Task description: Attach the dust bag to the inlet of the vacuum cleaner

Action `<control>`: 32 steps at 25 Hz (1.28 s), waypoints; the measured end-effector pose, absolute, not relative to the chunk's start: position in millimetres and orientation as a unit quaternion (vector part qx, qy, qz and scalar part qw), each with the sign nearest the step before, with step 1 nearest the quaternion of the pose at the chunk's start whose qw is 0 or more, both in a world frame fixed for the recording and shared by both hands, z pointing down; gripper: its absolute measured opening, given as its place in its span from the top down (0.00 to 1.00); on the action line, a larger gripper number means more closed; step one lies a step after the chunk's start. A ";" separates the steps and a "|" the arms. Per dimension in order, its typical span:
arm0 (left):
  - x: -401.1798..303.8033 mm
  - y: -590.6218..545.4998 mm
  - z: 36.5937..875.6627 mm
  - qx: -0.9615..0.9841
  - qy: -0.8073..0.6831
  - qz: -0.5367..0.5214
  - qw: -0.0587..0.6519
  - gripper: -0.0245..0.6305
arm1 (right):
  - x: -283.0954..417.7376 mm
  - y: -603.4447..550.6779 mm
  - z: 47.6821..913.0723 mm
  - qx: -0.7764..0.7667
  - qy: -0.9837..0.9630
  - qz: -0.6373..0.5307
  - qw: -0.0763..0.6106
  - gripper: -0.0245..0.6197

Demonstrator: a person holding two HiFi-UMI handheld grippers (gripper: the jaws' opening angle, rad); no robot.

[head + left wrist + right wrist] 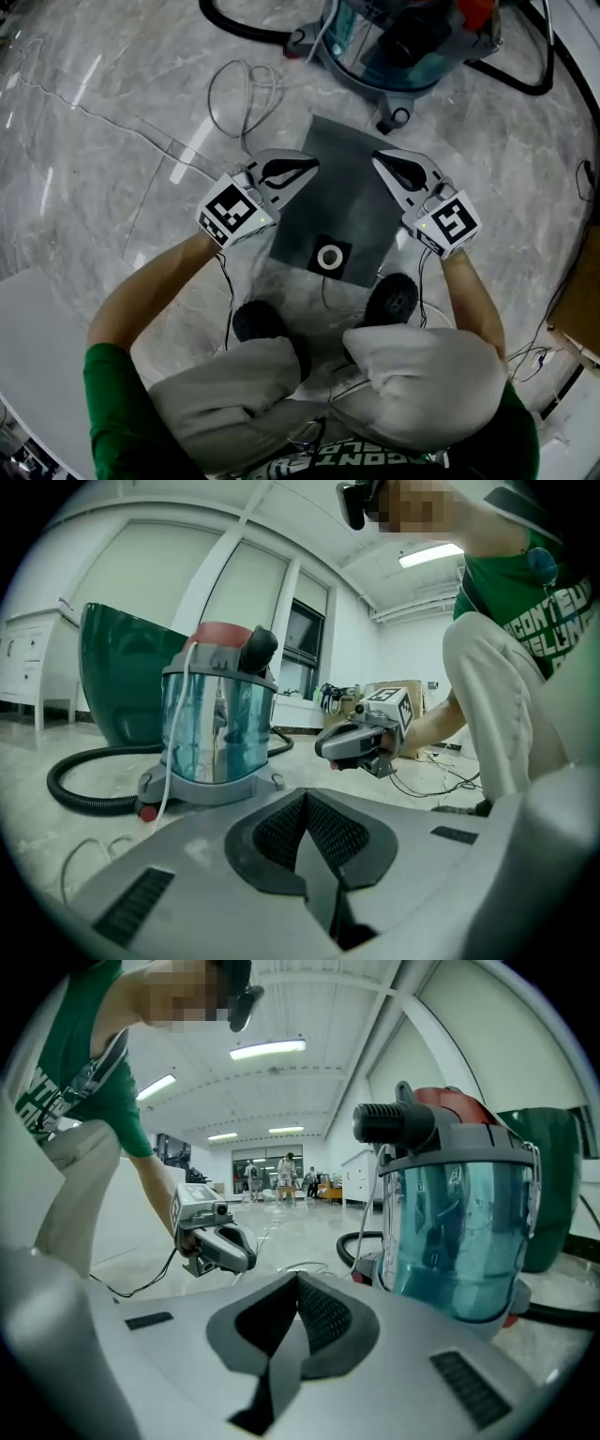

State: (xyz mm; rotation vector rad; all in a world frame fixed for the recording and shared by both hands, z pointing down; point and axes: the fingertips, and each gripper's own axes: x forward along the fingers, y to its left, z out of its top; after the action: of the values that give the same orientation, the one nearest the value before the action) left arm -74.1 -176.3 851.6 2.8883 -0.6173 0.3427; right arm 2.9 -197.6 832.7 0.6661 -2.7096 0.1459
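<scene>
Two tongs, left gripper [309, 170] & right gripper [381, 160], closed, empty above dust bag [339, 211]; open 1st, pinch its left/right edges, aim collar [329, 256] at far vacuum [403, 47].

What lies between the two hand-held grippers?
The dust bag lies on the floor between the left hand-held gripper and the right hand-held gripper, seen in the head view.

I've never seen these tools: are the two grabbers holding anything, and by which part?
Nothing is held. The left gripper and right gripper are both shut and empty, over the dust bag lying flat on the floor.
</scene>
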 end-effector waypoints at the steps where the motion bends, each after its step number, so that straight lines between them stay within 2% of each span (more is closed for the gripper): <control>1: -76.6 -172.8 856.3 0.968 -0.205 0.121 0.084 0.96 | 1.6 -194.5 837.7 0.235 -0.955 0.055 0.173 0.95; 9: -91.4 -138.2 886.4 0.964 -0.193 0.159 0.092 0.96 | -1.5 -148.2 865.8 0.215 -0.954 0.069 0.198 0.95; 16: -66.7 -91.1 906.2 0.970 -0.134 0.180 0.094 0.96 | -6.8 -96.6 892.9 0.181 -0.954 0.083 0.223 0.95; 26: -46.4 -7.9 956.3 0.961 -0.048 0.233 0.138 0.96 | -9.3 -16.4 941.5 0.088 -0.952 0.101 0.276 0.95; 32: -43.6 24.9 976.9 0.955 -0.004 0.267 0.129 0.96 | -10.5 10.7 963.9 0.054 -0.947 0.097 0.301 0.95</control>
State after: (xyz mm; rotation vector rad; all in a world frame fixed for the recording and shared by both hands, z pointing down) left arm -43.6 24.9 976.9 2.7752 -0.0107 0.7772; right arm -10.5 10.7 963.9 0.1425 -2.5136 0.2578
